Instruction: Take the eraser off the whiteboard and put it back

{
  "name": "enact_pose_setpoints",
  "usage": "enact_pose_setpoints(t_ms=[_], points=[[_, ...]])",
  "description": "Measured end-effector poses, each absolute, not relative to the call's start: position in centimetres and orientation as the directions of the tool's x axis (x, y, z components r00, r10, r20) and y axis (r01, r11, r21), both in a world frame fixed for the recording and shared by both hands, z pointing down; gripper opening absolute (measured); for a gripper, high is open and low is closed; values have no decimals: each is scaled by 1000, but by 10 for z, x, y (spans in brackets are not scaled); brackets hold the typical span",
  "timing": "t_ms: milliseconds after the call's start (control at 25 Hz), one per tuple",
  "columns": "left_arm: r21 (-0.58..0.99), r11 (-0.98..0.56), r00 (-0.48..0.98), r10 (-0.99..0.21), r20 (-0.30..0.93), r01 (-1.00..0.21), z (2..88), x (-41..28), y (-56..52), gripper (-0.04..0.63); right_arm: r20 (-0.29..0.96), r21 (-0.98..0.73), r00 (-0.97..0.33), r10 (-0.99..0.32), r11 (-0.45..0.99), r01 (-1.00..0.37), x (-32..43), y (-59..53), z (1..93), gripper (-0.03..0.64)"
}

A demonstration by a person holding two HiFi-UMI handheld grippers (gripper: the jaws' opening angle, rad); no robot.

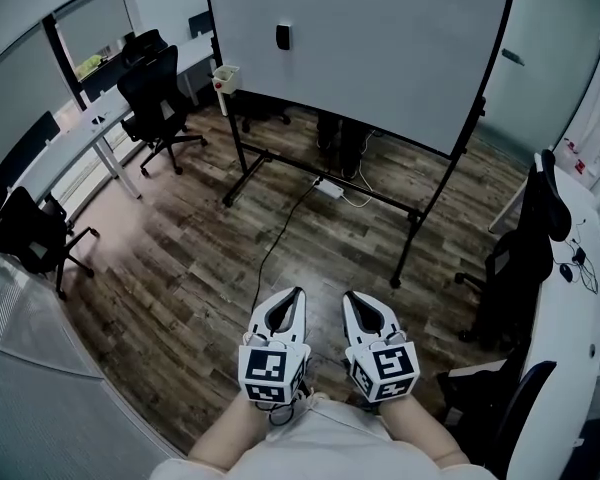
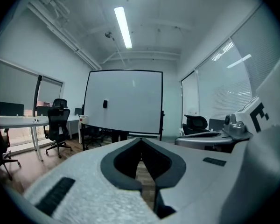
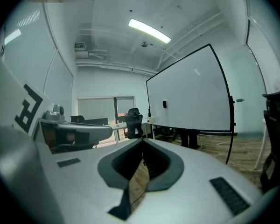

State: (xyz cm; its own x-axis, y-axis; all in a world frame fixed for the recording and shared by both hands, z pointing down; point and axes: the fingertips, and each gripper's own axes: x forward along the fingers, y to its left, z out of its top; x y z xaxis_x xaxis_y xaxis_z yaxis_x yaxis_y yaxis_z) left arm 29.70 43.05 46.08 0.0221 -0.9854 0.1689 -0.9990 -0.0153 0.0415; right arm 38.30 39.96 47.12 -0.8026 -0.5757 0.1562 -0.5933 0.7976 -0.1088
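A small black eraser (image 1: 283, 37) sticks to the upper left of a large whiteboard (image 1: 380, 48) on a black wheeled stand, far ahead of me. It also shows as a dark block, the eraser (image 2: 105, 104) in the left gripper view and the eraser (image 3: 164, 104) in the right gripper view. My left gripper (image 1: 298, 291) and right gripper (image 1: 348, 294) are held side by side close to my body, well short of the board. Both have their jaws together with nothing between them.
Black office chairs (image 1: 158, 98) and white desks (image 1: 70, 133) stand at the left. Another desk (image 1: 580, 298) with black chairs (image 1: 520, 258) runs along the right. A power strip (image 1: 330, 189) and cable lie on the wooden floor under the board. A person's legs (image 1: 342, 143) show behind the board.
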Motion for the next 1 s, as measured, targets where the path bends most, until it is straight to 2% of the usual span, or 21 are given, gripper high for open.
enact_pose_setpoints(t_ms=[400,1000], points=[[54,-37,46,-982,182,-998,473,225,379,17,180,-96,-773,-608,771,-629,312,343,480,28],[23,-158,159,-976,150,-987,442,31,256,17,151,-75,-701,-697,699,-711,124,219,450,28]])
